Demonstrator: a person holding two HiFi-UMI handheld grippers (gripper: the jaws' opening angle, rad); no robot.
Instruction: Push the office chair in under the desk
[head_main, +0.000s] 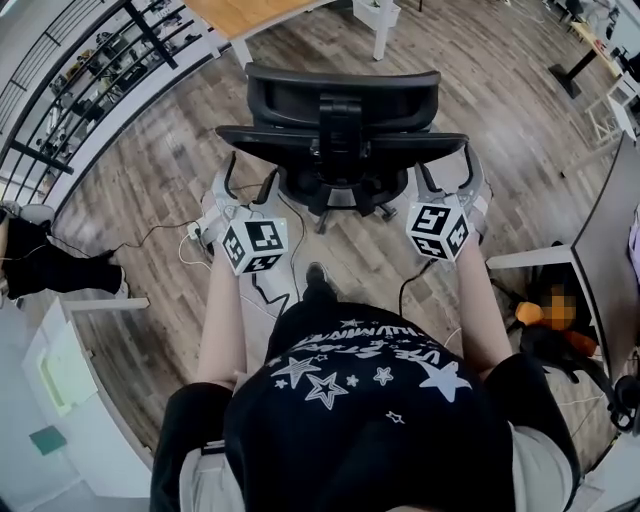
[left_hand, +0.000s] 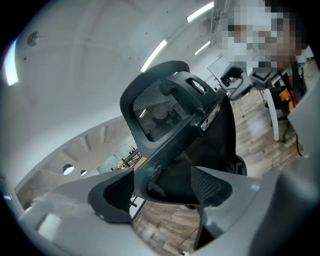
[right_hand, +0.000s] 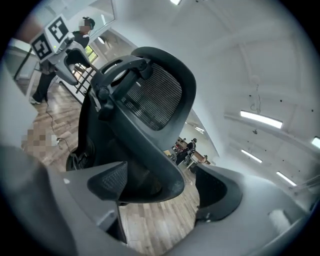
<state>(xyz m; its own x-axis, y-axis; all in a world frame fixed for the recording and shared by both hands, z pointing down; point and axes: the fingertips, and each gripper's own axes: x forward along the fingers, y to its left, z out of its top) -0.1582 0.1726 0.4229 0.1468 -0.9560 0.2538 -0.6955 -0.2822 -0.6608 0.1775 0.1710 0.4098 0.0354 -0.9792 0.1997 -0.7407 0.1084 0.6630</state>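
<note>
The black office chair stands on the wood floor with its mesh back toward me, short of the wooden desk at the top. My left gripper is at the left edge of the backrest and my right gripper at the right edge. In the left gripper view the chair has its back edge between the open jaws of the left gripper, with a gap beside the pads. In the right gripper view the chair rim lies between the jaws of the right gripper, which are also open, floor showing beside it.
A white desk leg stands behind the chair. A power strip with cables lies on the floor left of it. Dark shelving lines the far left, and a person's legs show there. A grey desk is at the right.
</note>
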